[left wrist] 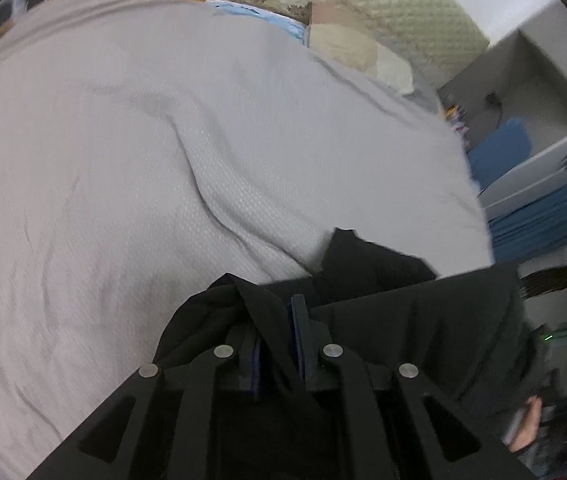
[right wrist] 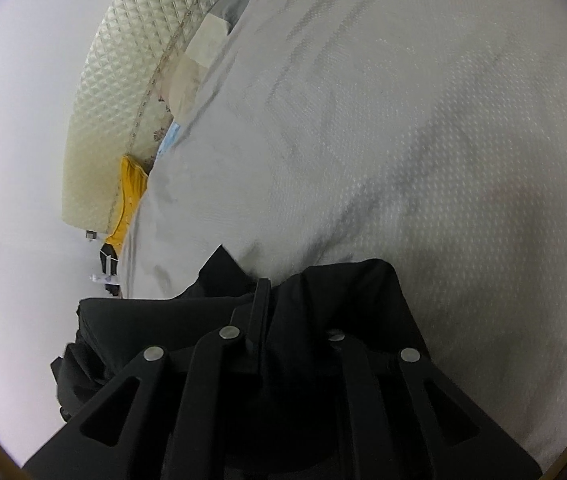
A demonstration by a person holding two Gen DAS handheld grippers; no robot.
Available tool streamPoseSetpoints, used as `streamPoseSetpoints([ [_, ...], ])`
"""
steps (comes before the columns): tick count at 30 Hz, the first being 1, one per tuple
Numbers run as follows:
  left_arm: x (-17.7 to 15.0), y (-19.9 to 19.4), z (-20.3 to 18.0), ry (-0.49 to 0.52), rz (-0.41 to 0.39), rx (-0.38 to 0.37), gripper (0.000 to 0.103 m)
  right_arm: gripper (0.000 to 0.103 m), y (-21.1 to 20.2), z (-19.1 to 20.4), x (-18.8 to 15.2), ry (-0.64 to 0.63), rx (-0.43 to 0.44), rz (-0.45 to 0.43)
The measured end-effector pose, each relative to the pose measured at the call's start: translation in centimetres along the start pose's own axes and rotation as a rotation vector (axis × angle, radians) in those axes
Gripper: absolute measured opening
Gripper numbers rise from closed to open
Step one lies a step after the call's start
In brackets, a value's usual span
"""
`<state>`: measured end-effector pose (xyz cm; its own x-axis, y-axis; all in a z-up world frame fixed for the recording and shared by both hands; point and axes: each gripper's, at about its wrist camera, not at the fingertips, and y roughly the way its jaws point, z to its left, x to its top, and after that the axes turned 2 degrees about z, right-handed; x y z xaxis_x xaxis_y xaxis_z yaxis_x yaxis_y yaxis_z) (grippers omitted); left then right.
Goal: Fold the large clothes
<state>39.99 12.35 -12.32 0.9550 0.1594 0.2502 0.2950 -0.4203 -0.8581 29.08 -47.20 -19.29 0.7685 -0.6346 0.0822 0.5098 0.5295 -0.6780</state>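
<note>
Black garment (left wrist: 403,320): lies bunched at the near edge of the bed (left wrist: 123,160), on its pale sheet. Left claw (left wrist: 279,344): nearly closed, pinching a fold of it. Right claw (right wrist: 283,320): nearly closed, cloth gathered between its fingers.

My left gripper (left wrist: 279,340) — matte black linkage arms, four round silver pins, blue pads lining its fingers (left wrist: 297,320), my right gripper (right wrist: 283,320) — same black frame, silver pins, triangular cut-outs
</note>
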Motion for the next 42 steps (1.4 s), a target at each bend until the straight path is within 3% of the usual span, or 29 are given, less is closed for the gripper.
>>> streamPoseSetpoints([
  [1, -0.4, -0.9, 0.5, -0.025, -0.013, -0.036, 0.015, 0.016, -0.3, -0.1, -0.3, 0.008, 0.006, 0.000],
  [3, -1.1, -2.8, 1.3, -0.055, -0.040, -0.083, 0.020, 0.033, -1.7, 0.1, -0.9, 0.019, 0.007, -0.001],
  [6, -1.9, -6.5, 2.2, -0.076, -0.114, -0.120, 0.052, 0.060, -4.2, 1.5, -2.0, -0.018, -0.027, -0.019],
  [7, -2.2, -7.8, 2.3, -0.073, -0.135, -0.127, 0.065, 0.062, -5.0, 2.2, -2.3, -0.044, -0.043, -0.032],
  [12, -3.9, -13.0, 0.5, 0.029, -0.247, -0.066, 0.068, 0.072, -9.7, 5.3, -3.7, -0.145, -0.124, -0.106],
  [17, -7.3, -15.1, -4.4, 0.179, -0.357, -0.001, 0.068, 0.081, -13.5, 10.7, -6.8, -0.358, -0.240, -0.253],
  [23, -11.6, -11.8, -10.5, 0.337, -0.402, 0.032, 0.068, 0.082, -10.9, 13.7, -12.6, -0.536, -0.212, -0.300],
  [27, -14.2, -6.8, -12.8, 0.391, -0.338, 0.033, 0.068, 0.082, -6.6, 13.6, -16.2, -0.609, -0.202, -0.290],
  [31, -15.1, -2.7, -14.0, 0.451, -0.333, 0.110, 0.068, 0.082, -2.1, 12.6, -18.7, -0.698, -0.246, -0.273],
  [34, -14.4, -0.1, -13.6, 0.438, -0.315, 0.133, 0.068, 0.082, 0.1, 11.8, -18.9, -0.741, -0.287, -0.271],
  [42, -12.4, 4.9, -13.9, 0.482, -0.355, 0.237, 0.072, 0.090, 3.7, 11.7, -16.5, -0.786, -0.309, -0.265],
])
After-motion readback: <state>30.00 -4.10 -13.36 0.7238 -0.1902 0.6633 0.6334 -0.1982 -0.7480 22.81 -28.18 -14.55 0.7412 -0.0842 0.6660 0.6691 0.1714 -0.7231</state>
